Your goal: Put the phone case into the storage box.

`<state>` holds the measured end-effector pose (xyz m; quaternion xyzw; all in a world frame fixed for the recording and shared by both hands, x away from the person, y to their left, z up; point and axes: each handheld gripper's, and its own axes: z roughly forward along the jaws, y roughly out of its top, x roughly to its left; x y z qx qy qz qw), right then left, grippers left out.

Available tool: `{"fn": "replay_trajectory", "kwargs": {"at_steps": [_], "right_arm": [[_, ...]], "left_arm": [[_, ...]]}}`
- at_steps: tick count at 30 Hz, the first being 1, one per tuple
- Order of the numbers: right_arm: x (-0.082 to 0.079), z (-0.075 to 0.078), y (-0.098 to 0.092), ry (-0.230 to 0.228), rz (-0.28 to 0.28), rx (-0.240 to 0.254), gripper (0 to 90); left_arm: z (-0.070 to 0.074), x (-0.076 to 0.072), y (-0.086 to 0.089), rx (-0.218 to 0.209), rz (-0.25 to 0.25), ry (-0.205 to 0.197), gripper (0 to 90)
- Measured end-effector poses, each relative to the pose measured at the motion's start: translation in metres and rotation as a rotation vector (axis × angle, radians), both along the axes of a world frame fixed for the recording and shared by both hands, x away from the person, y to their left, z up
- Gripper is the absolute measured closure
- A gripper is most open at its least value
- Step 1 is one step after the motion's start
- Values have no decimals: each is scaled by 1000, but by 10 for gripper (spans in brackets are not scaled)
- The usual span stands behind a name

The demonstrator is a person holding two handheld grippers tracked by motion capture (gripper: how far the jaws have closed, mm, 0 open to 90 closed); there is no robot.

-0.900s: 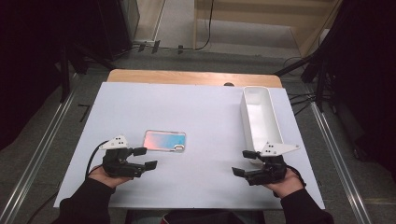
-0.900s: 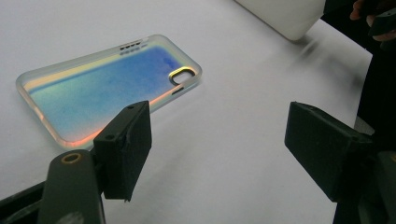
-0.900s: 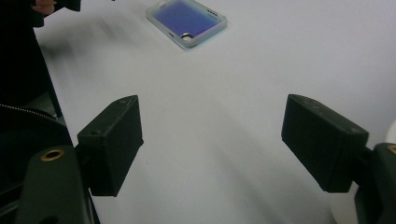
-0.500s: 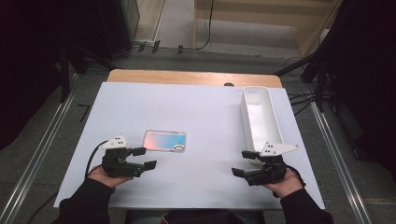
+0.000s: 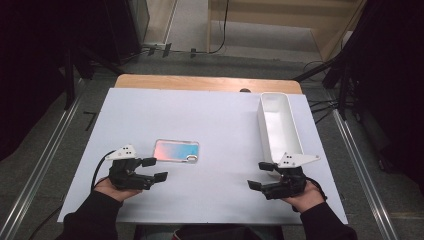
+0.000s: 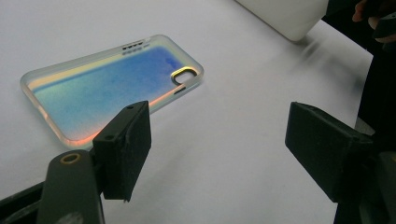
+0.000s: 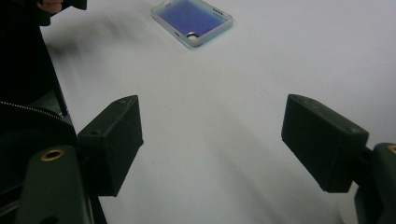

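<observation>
An iridescent clear phone case lies flat on the white table top, left of centre. My left gripper rests just below and left of the case, open, with only bare table between its jaws. In the left gripper view the phone case lies just beyond the left pad of my left gripper, apart from it. Near the table's front right, my right gripper is open and holds nothing. In the right gripper view the phone case is far ahead of my right gripper.
A long white bin stands along the table's right side, just beyond the right hand, and its corner shows in the left gripper view. A wooden edge runs along the table's back. Metal rails and dark floor flank both sides.
</observation>
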<state>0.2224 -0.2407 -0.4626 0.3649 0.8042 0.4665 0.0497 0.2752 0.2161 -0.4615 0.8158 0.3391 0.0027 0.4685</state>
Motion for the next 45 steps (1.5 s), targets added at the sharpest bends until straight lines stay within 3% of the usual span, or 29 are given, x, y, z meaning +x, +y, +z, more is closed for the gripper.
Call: {"fn": "replay_trajectory", "kwargs": {"at_steps": [5,14,22,29,39,45], "right_arm": [[0,0,0,0,1,2,191],[1,0,-2,-5,-3,4,191],[0,0,-2,-2,0,3,191],[1,0,-2,-4,0,0,191],[1,-1,-2,-3,1,-3,191],[1,-1,-2,-1,1,-6,191]], "left_arm": [[1,1,0,-11,3,4,226],[5,8,-1,26,18,-12,229],[7,22,-1,14,45,-8,229],[8,34,-3,33,47,10,259],[10,53,-10,60,49,-20,260],[14,68,-13,52,52,-29,285]]}}
